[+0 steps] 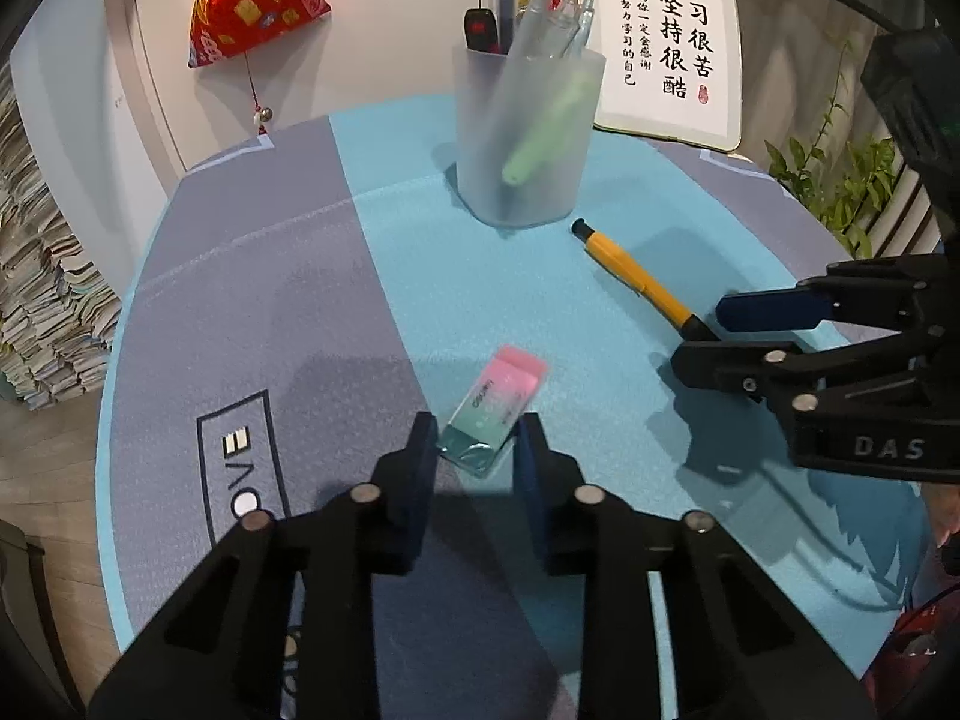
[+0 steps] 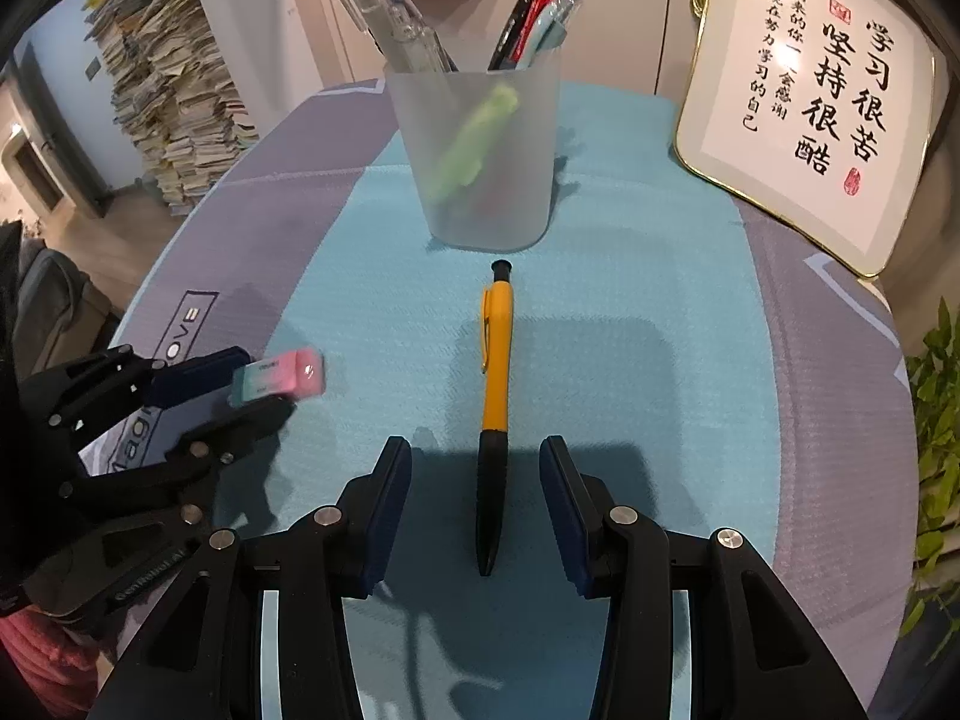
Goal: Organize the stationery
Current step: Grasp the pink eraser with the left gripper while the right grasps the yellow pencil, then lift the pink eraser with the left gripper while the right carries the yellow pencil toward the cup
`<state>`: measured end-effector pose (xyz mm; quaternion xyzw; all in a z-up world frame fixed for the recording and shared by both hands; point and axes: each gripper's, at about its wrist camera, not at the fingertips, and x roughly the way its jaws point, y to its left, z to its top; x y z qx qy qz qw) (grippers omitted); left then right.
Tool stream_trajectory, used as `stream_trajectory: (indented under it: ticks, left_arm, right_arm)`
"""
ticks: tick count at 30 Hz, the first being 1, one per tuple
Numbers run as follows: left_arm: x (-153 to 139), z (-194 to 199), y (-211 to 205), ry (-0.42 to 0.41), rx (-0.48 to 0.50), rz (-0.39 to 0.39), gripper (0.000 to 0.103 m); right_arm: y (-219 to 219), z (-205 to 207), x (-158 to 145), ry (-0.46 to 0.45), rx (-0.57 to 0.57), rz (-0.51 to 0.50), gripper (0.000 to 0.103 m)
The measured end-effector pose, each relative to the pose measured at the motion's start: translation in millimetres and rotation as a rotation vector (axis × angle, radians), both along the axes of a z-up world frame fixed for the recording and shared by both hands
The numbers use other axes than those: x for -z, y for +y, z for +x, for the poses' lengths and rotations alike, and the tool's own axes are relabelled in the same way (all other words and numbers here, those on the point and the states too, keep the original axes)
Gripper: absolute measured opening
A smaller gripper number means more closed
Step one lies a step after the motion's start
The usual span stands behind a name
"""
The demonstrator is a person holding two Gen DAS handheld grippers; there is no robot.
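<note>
- The eraser (image 1: pixel 492 408) is pink at one end and green at the other, in a shiny see-through wrap. It lies on the blue strip of the worktop mat (image 1: pixel 420 276), in front of the pen cup (image 1: pixel 522 132).
- The left tool (image 1: pixel 474 450) has a finger on each side of the eraser's green end. The fingers look like they are pinching it.
- The yellow pen (image 2: pixel 497 354) has a black grip and a black tip. It lies flat in front of the pen cup, pointing at it.
- The right tool (image 2: pixel 474 504) is spread, with the pen's black end between its fingers (image 2: pixel 390 504). They do not touch the pen.
- The pen cup is frosted and holds a green marker (image 2: pixel 474 144) and many pens.
- A framed sign (image 2: pixel 810 108) with writing leans to the right of the pen cup. A red pouch (image 1: pixel 252 6) hangs to its left.
- Only the left view shows the eraser's wrap up close. Only the right view shows the whole pen.
</note>
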<state>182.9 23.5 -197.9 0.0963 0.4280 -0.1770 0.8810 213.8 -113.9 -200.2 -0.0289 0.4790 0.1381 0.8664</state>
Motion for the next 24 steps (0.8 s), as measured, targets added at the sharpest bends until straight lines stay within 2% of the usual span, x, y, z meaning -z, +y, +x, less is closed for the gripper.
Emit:
stream_trajectory:
  ticks: [1, 2, 3, 5, 10, 15, 17, 20, 24]
  left_arm:
    - [0, 0, 0, 0.006, -0.005, -0.003, 0.022]
    - [0, -1, 1, 0.017, -0.013, -0.011, 0.022]
    - [-1, -2, 2, 0.031, -0.019, -0.022, 0.021]
    - [-2, -6, 3, 0.051, -0.027, -0.034, 0.02]
    - [-3, -16, 0, 0.077, -0.026, -0.02, 0.02]
    - [-1, -18, -10, 0.061, -0.001, 0.003, 0.022]
    - [0, -15, -13, 0.053, -0.005, 0.015, 0.027]
    - [0, -10, -17, 0.046, -0.005, 0.03, 0.03]
    - [0, -3, -19, 0.051, -0.016, 0.024, 0.03]
  right_arm:
    - [0, 1, 1, 0.001, 0.003, 0.003, 0.044]
    - [-1, 0, 2, 0.002, 0.006, 0.008, 0.033]
    - [-3, 1, 3, 0.011, 0.007, 0.017, 0.018]
    - [-7, -1, 3, 0.017, 0.016, 0.014, 0.011]
    - [-14, -11, 2, 0.046, -0.009, -0.014, 0.011]
    - [-14, -18, 1, 0.077, -0.064, -0.038, 0.012]
    - [-13, -12, -1, 0.075, -0.056, -0.043, 0.018]
    - [-9, -4, -4, 0.057, -0.043, -0.035, 0.033]
    - [-5, 15, -6, 0.052, -0.027, -0.015, 0.033]
